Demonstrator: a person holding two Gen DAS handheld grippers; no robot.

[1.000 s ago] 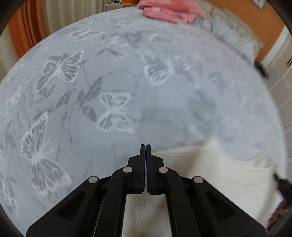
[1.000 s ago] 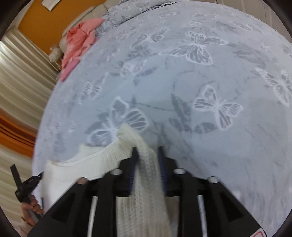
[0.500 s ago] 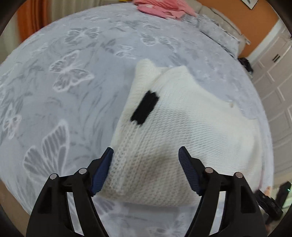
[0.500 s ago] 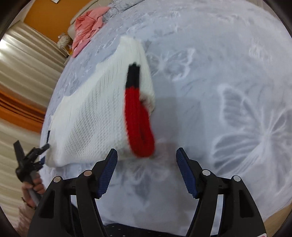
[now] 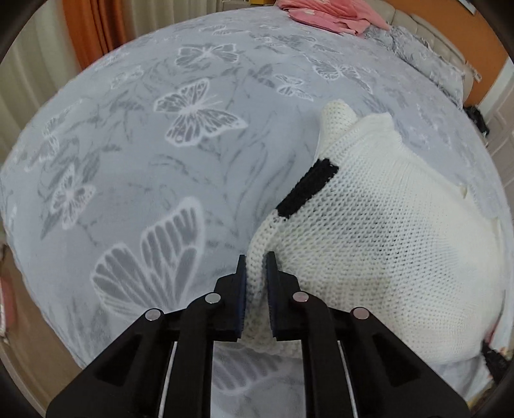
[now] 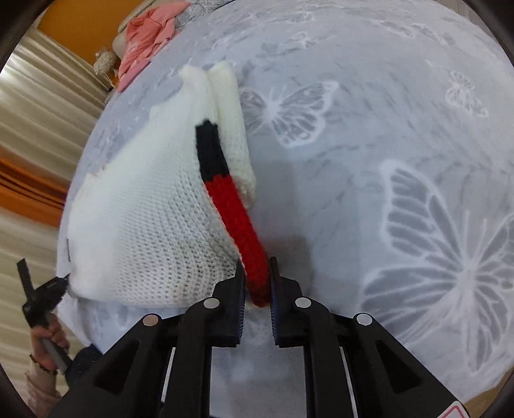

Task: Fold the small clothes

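A small white knitted sweater (image 5: pixel 379 231) lies folded on a grey bed cover with butterflies (image 5: pixel 154 167). It has a black patch (image 5: pixel 305 189) near its left edge. In the left wrist view my left gripper (image 5: pixel 256 260) is closing, its pads pressing on the sweater's near-left white corner. In the right wrist view the same sweater (image 6: pixel 151 225) shows a black and red knitted band (image 6: pixel 237 218) along its right edge. My right gripper (image 6: pixel 257 267) is closing too, with the red end of the band pinched between its pads.
A pile of pink clothes (image 5: pixel 331 16) lies at the far end of the bed, also seen as pink clothes (image 6: pixel 144 41) in the right view. Orange and beige curtains (image 6: pixel 35 154) hang left of the bed. A person's hand (image 6: pixel 48 340) holds the other gripper at lower left.
Both grippers let go, drew back to the sweater's near edge, opened wide, then closed again: the left on the white corner, the right on the red band.
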